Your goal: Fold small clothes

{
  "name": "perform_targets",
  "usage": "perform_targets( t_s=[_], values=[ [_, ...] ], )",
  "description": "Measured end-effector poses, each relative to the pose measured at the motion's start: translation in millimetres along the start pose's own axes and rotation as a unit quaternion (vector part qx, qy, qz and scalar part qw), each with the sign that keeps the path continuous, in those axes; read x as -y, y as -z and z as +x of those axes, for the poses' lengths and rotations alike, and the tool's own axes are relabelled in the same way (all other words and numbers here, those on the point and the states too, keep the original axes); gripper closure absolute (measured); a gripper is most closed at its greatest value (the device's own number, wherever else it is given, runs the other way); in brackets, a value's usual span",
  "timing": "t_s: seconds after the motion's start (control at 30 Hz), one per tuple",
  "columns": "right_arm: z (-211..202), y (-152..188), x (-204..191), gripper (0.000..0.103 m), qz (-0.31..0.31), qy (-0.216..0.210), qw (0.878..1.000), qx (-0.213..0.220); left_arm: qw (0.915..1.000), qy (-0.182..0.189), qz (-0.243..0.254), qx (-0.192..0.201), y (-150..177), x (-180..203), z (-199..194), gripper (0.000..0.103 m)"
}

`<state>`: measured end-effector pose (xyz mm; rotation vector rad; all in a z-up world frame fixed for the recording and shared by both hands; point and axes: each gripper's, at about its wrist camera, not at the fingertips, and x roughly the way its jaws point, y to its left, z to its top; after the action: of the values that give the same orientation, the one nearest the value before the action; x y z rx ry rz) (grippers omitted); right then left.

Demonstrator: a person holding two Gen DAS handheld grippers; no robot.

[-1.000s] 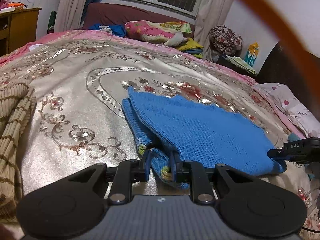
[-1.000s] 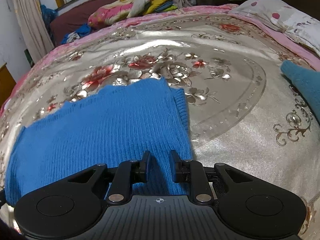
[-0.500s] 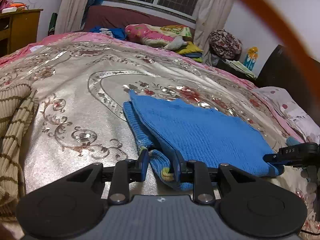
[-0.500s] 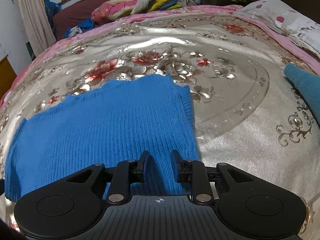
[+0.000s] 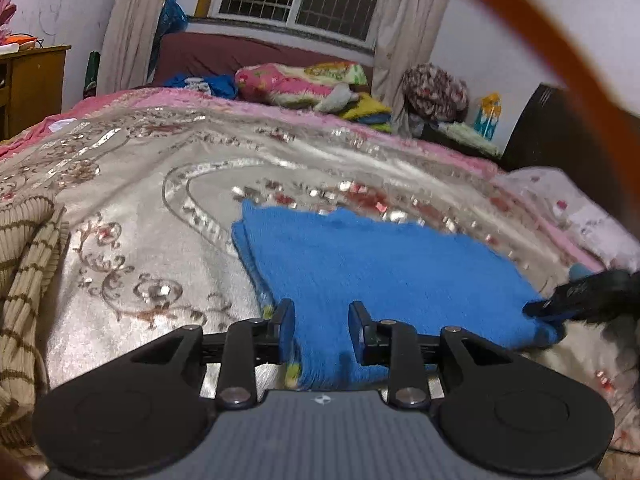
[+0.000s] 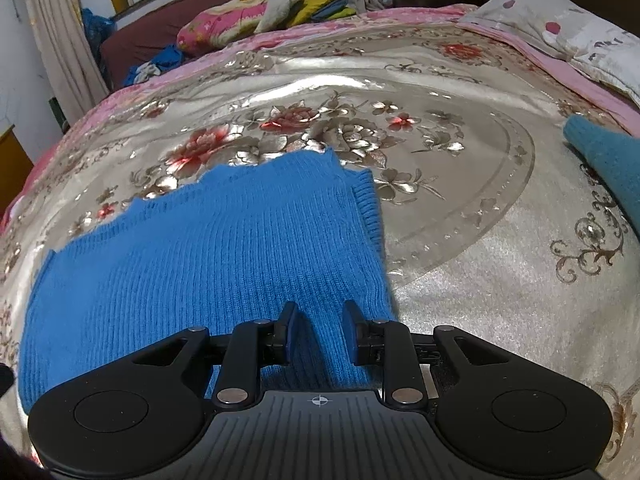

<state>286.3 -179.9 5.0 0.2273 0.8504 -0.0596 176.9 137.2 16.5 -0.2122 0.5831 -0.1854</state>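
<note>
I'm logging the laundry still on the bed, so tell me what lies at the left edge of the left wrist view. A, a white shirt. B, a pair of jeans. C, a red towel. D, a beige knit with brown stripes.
D: a beige knit with brown stripes lies bunched on the bedspread at the left edge, apart from the blue sweater.
</note>
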Motion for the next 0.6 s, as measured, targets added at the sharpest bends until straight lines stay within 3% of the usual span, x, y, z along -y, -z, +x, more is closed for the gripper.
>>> perform_targets(
  t_s=[0.17,0.4,0.6],
  values=[
    [-4,-1,7,0.079,0.013,-0.002,1.000,0.004,0.9986,-0.024,0.010,-0.045,8,0,18,0.068],
    [-11,-2,24,0.079,0.053,-0.020,0.998,0.014,0.9991,-0.018,0.018,-0.034,10,3,12,0.068],
    [-13,-4,41,0.075,0.094,-0.055,0.994,0.021,0.9977,-0.023,0.063,-0.001,14,16,2,0.067]
  ],
)
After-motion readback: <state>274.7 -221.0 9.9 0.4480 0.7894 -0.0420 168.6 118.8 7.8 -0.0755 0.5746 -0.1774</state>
